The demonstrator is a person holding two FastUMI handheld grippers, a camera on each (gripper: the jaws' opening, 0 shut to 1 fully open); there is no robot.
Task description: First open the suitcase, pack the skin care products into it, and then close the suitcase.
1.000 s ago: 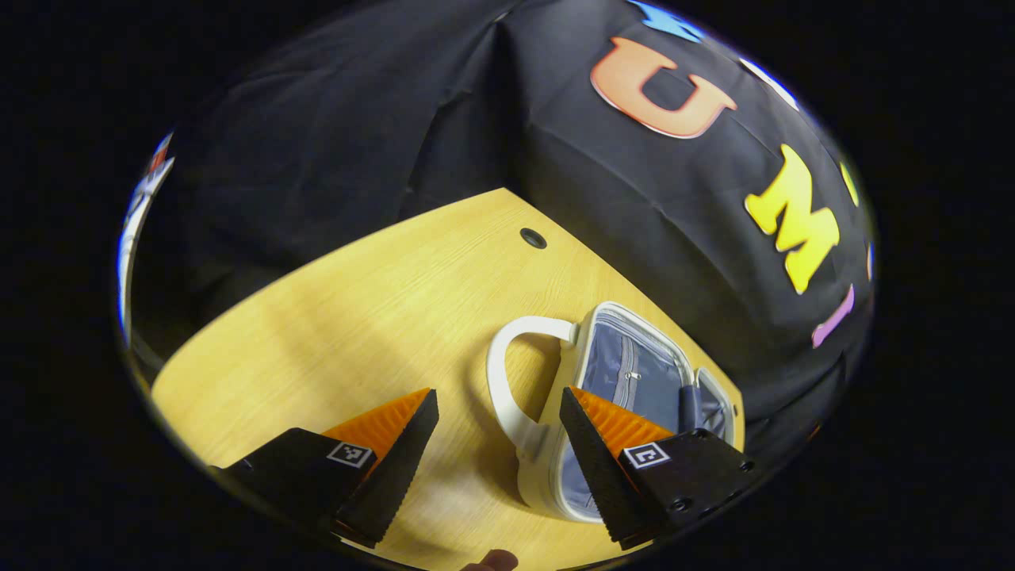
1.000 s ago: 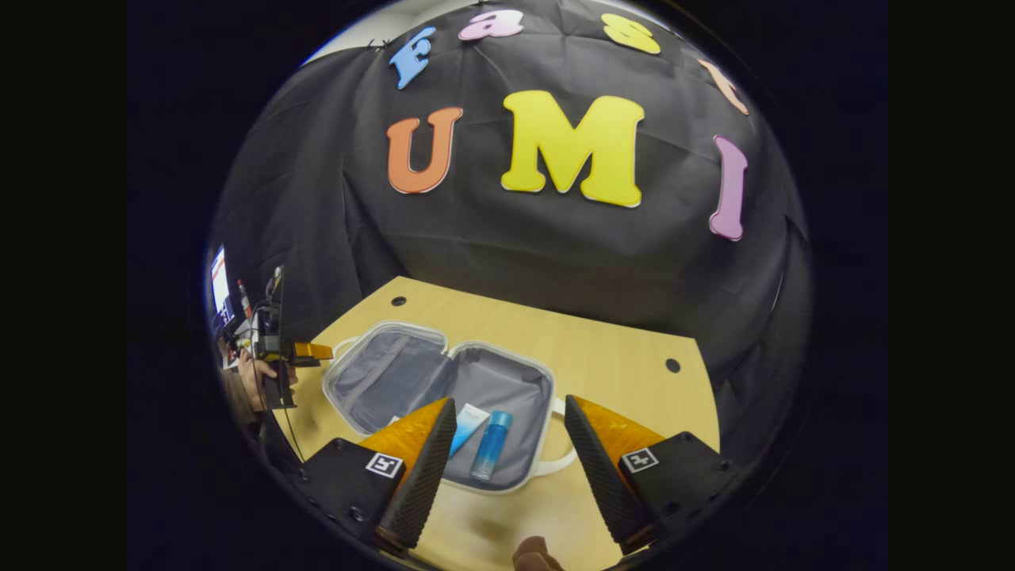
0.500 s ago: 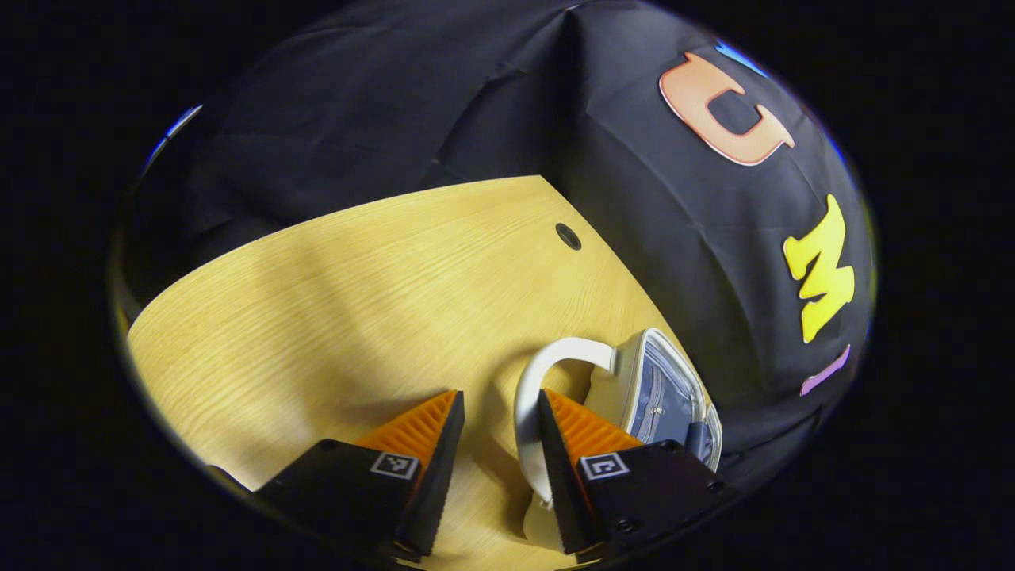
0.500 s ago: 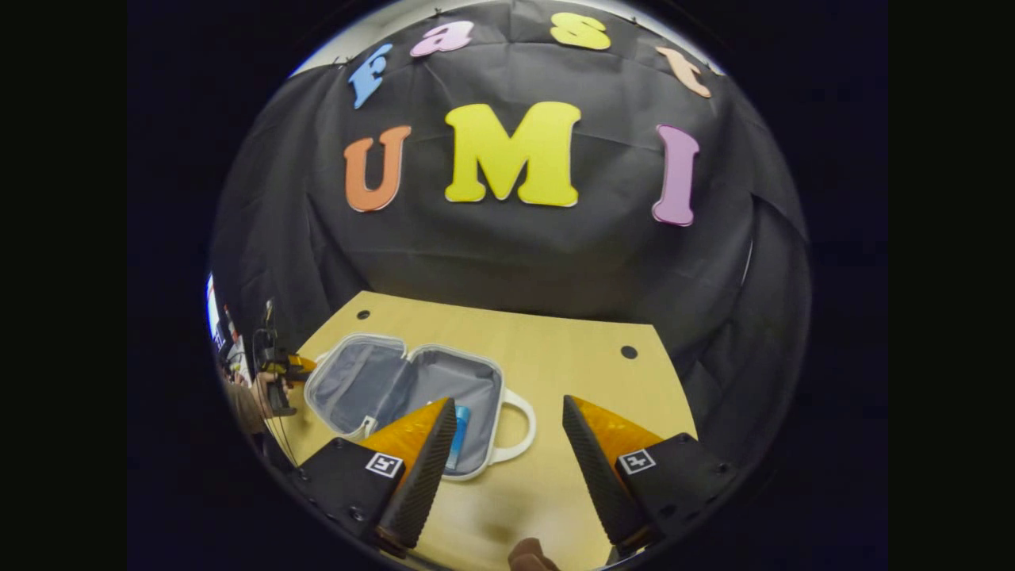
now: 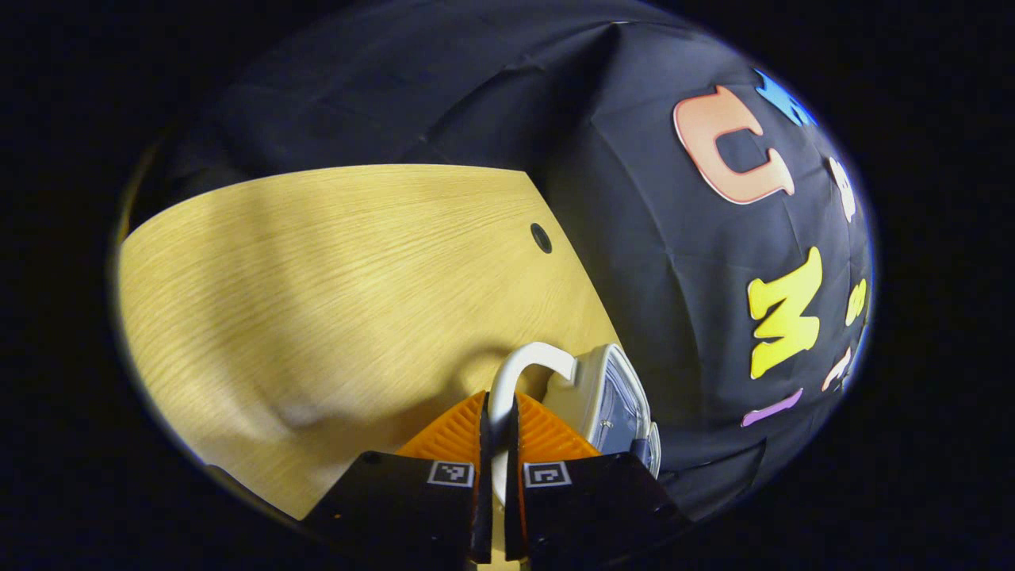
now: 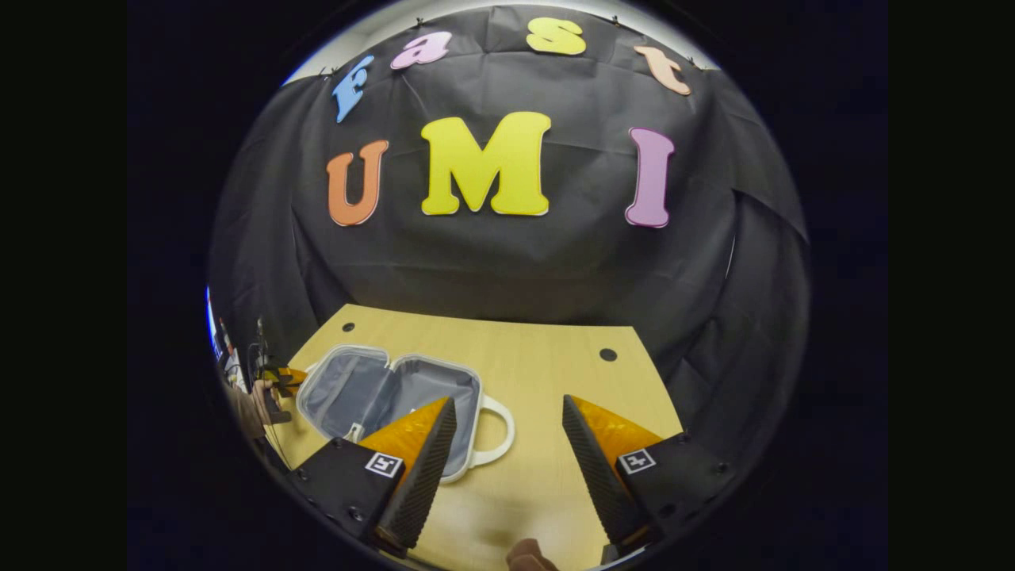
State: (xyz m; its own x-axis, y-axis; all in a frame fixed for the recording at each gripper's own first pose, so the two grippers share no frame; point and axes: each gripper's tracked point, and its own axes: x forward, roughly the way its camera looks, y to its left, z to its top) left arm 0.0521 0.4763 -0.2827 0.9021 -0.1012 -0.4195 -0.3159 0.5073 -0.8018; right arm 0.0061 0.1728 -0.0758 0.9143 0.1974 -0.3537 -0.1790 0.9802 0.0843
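Wooden table [image 5: 317, 262], left claw [image 5: 496, 444] clamped on suitcase [image 5: 610, 396] handle [image 5: 507, 381], right claw [image 6: 507, 444] wide apart, unladen.

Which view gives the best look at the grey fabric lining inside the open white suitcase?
The right gripper view: the open white suitcase lies flat, both halves of grey fabric lining facing the camera. The left gripper view catches the shell edge-on, just a sliver of lining.
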